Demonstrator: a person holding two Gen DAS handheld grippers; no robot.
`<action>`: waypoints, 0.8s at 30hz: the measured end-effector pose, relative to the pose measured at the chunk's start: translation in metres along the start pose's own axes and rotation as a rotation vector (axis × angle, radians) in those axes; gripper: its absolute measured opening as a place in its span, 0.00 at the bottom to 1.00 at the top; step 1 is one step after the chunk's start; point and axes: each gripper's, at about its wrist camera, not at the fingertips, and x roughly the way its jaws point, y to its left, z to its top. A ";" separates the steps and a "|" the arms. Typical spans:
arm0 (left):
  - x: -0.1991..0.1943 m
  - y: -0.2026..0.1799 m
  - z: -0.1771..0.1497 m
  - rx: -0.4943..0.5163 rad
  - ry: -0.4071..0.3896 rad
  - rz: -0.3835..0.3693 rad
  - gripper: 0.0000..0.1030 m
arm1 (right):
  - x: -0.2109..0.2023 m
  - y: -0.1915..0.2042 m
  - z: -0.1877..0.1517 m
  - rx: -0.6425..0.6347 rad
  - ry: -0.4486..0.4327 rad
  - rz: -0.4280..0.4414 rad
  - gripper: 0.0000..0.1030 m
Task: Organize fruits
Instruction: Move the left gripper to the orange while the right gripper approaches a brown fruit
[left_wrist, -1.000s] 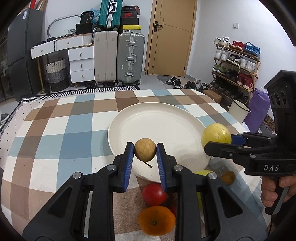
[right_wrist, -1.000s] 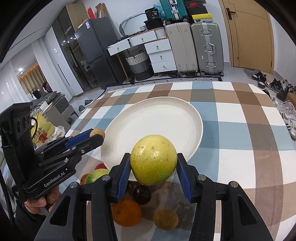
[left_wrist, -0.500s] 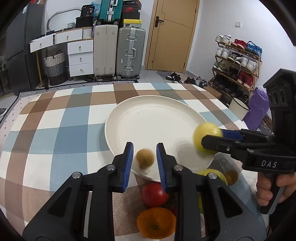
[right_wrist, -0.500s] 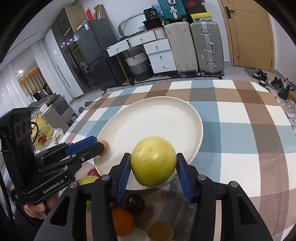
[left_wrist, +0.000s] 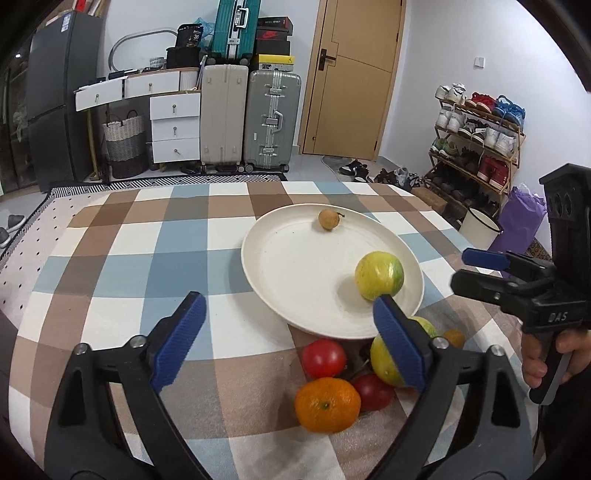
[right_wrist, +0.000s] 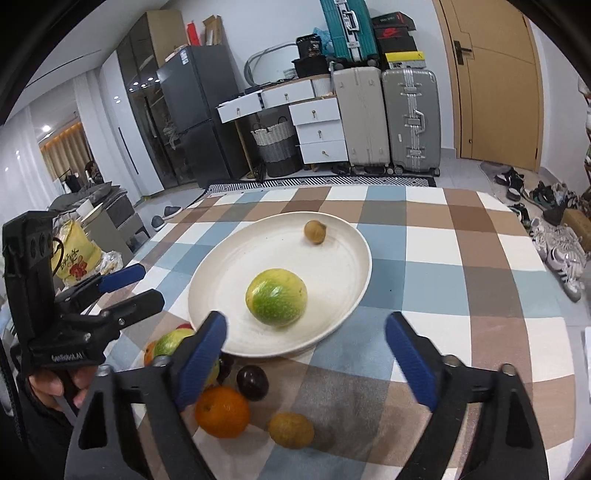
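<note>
A white plate (left_wrist: 295, 273) (right_wrist: 229, 280) holds a small brown longan (left_wrist: 328, 219) (right_wrist: 314, 232) at its far side and a yellow-green round fruit (left_wrist: 379, 275) (right_wrist: 276, 297) near its front. My left gripper (left_wrist: 291, 339) is open and empty, drawn back in front of the plate. My right gripper (right_wrist: 314, 354) is open and empty, just short of the plate's near rim; it also shows in the left wrist view (left_wrist: 480, 271). Loose fruit lies in front of the plate: an orange (left_wrist: 327, 404) (right_wrist: 222, 410), red tomatoes (left_wrist: 323, 357), a green-yellow fruit (left_wrist: 384, 360), a dark plum (right_wrist: 252, 382) and a small brown fruit (right_wrist: 291, 429).
The checked tablecloth (left_wrist: 147, 258) covers the table. Suitcases (left_wrist: 273, 118), white drawers (left_wrist: 173, 125) and a door stand behind. A shoe rack (left_wrist: 476, 140) and a purple bag (left_wrist: 521, 225) are to the right of the table.
Both grippers opened and let go of their fruit onto the plate. The longan rolled to the plate's far side. Both grippers pulled back from the plate.
</note>
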 end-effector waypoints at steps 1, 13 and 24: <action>-0.004 0.001 -0.002 -0.003 -0.005 0.002 0.99 | -0.003 0.001 -0.002 -0.009 0.002 0.003 0.98; -0.035 -0.007 -0.025 0.029 0.009 -0.023 0.99 | -0.018 0.007 -0.027 -0.091 0.050 -0.019 1.00; -0.036 -0.015 -0.044 0.073 0.076 -0.039 0.99 | -0.011 0.004 -0.034 -0.120 0.124 -0.058 1.00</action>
